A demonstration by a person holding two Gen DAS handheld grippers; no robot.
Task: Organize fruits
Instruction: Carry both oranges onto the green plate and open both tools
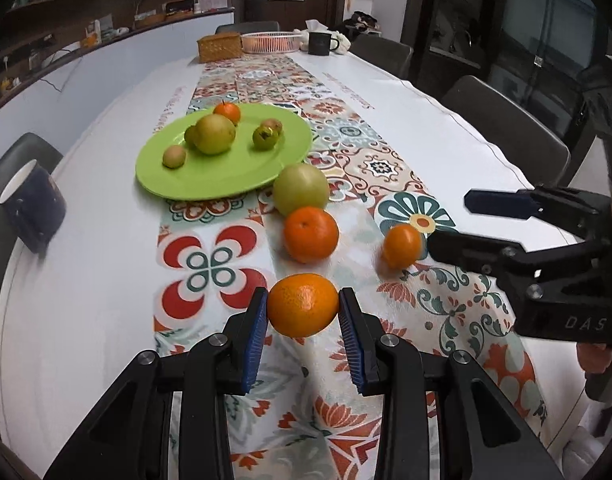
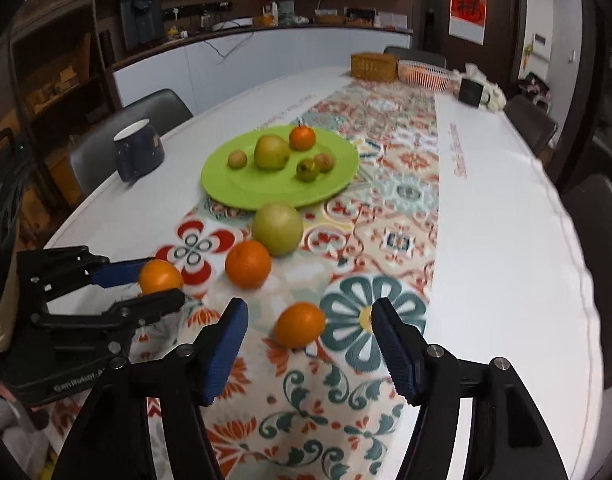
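Observation:
My left gripper (image 1: 303,312) is shut on an orange (image 1: 303,305), just above the patterned cloth; it also shows in the right wrist view (image 2: 161,277). My right gripper (image 2: 309,322) is open, with a small orange (image 2: 300,325) on the cloth between its fingers, untouched; the same small orange (image 1: 402,247) is blurred in the left wrist view. A third orange (image 1: 311,234) and a large green fruit (image 1: 301,188) lie on the cloth. The green plate (image 1: 210,178) holds several small fruits and one orange (image 1: 227,112).
A dark blue mug (image 2: 139,153) stands at the table's left edge. At the far end are a wicker box (image 1: 219,47), a pink basket (image 1: 271,41) and a black mug (image 1: 320,43). Chairs line both sides.

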